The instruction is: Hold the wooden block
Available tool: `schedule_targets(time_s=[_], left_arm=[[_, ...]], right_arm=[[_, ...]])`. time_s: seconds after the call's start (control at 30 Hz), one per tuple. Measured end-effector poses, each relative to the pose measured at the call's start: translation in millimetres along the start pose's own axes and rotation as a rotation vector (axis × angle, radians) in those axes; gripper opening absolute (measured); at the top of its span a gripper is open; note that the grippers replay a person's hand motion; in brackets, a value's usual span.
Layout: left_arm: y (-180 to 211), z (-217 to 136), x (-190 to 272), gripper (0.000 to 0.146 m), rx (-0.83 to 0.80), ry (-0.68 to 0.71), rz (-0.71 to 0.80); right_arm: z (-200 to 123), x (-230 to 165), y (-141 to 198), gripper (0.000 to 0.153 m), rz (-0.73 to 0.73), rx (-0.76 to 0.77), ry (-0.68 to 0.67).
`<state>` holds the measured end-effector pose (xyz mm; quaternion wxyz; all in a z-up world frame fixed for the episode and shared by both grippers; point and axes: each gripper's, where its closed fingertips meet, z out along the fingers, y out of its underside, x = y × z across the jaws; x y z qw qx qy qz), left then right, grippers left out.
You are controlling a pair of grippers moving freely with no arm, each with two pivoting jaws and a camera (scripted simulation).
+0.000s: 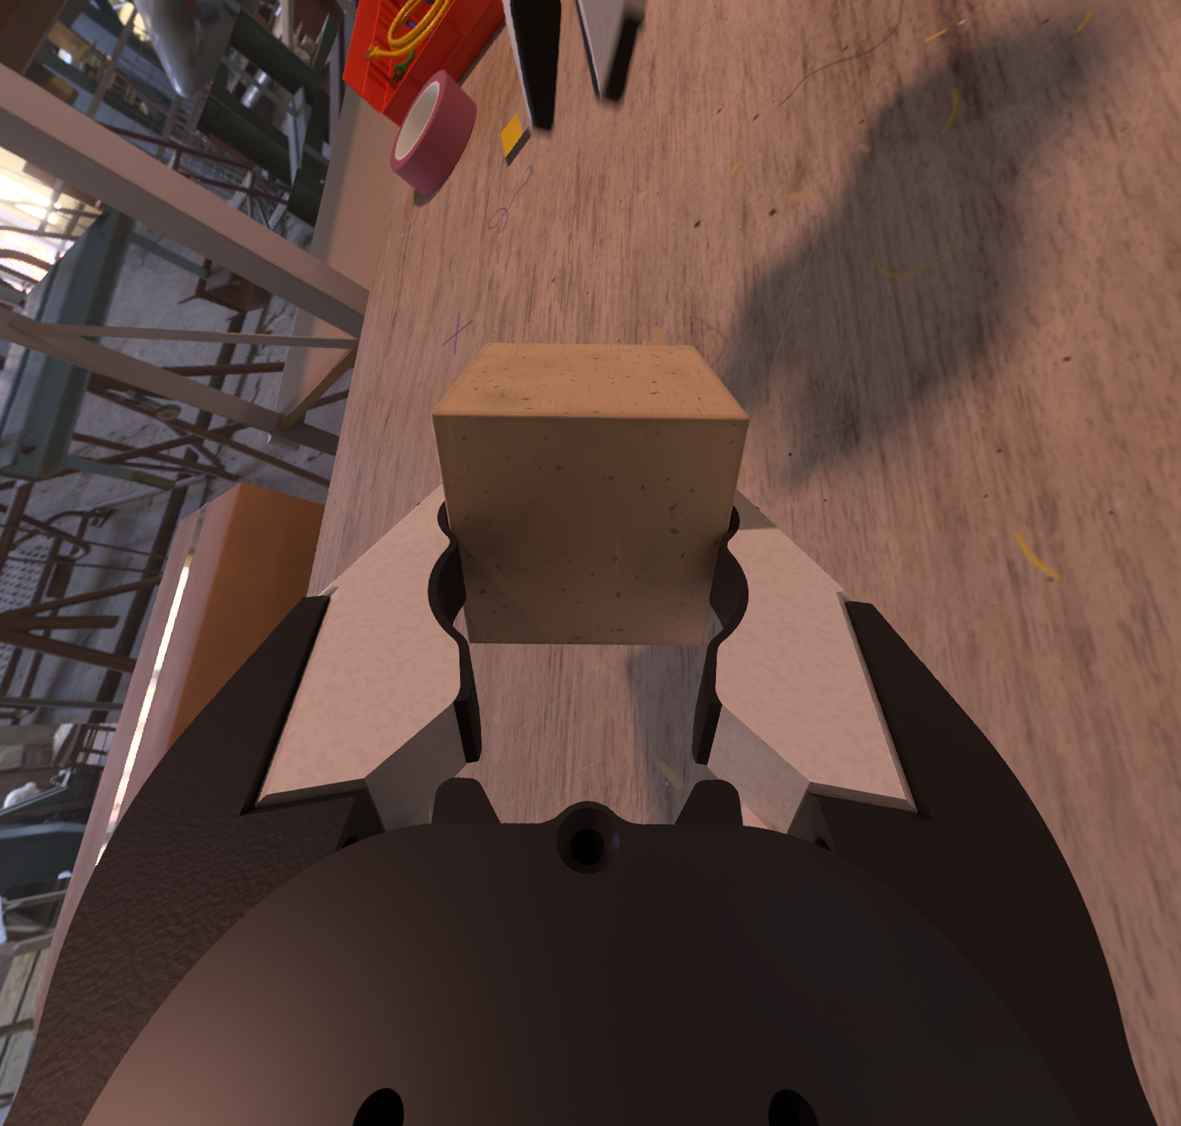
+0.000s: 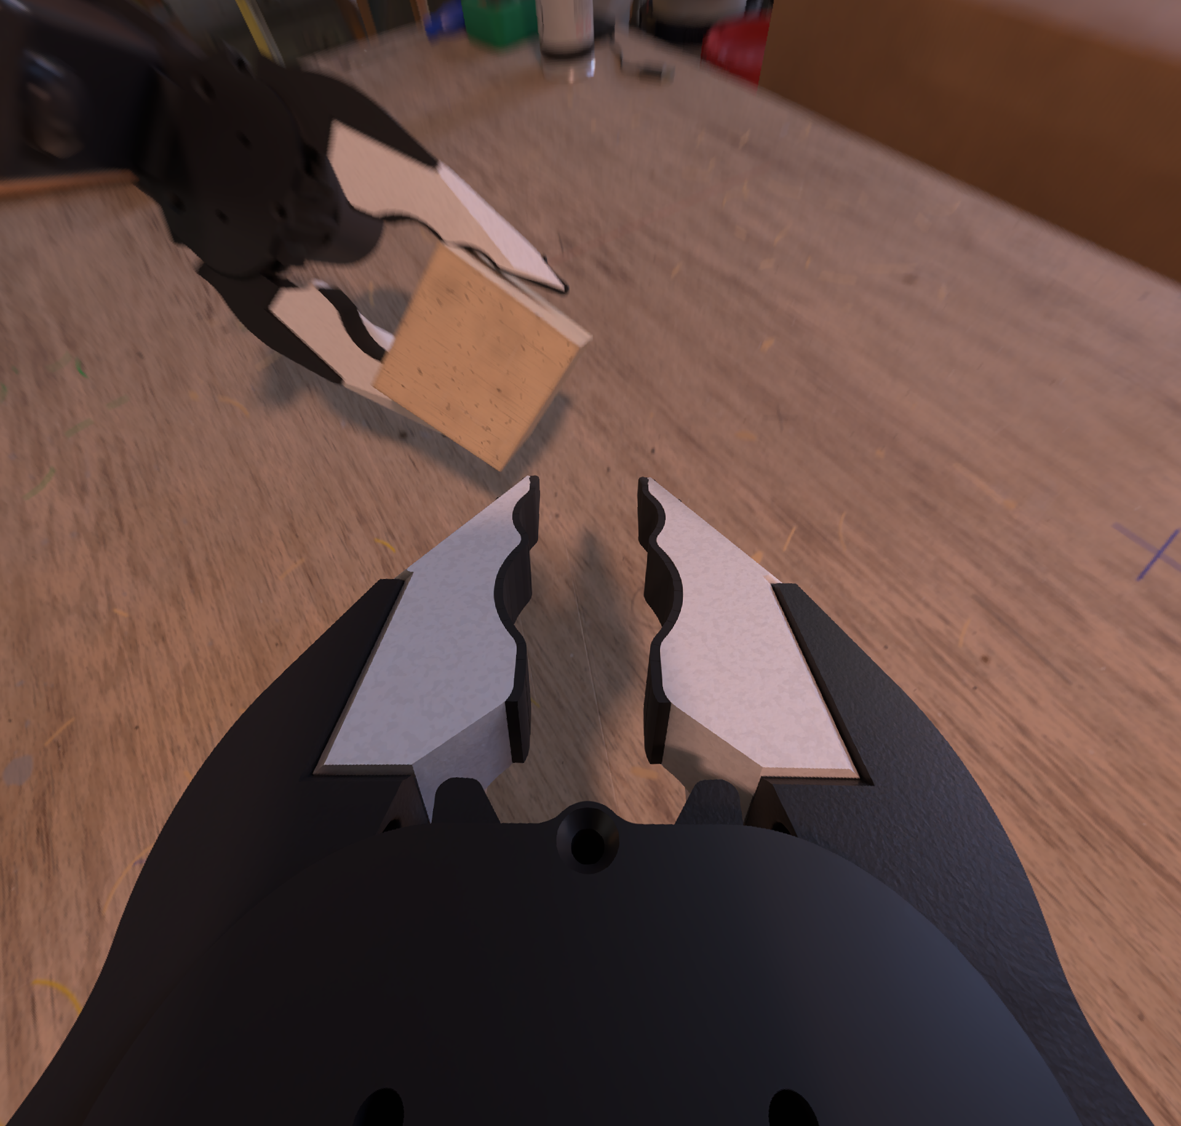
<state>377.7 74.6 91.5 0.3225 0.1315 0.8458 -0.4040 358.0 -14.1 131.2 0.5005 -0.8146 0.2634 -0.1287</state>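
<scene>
1 wooden tabletop (image 1: 831, 264) underneath, scattered with fine shavings. Above it, clear of the surface, wooden block (image 1: 588, 494) clamped on 2 opposite sides by left gripper (image 1: 588, 520); tilted in the right wrist view. Right gripper (image 2: 588, 488) just beside the block, narrowly parted, holding nothing. At the far edge: red bin (image 1: 422, 28), purple tape roll (image 1: 434, 130), small yellow chip (image 1: 512, 135).

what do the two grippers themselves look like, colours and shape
Both match. The left gripper and right gripper each have a rounded dark matte body with a small round hole at its front middle and two more lower down. Two tapering fingers carry pale speckled white panels, with black wavy pads along their inner edges. No cables or sleeves show.
</scene>
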Motion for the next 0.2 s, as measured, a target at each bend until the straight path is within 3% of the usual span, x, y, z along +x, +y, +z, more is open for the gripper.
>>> schedule_targets(time_s=[0.1,0.2], left_arm=[[5.3,-2.1,-2.8,0.078,-0.009,-0.017,-0.015],[6.0,-3.3,1.2,0.078,-0.016,-0.019,0.009]], right_arm=[[-15.3,-12.1,-9.7,0.030,0.005,0.104,-0.070],[-4.1,-35.2,-4.5,0.039,0.048,0.079,-0.219]])
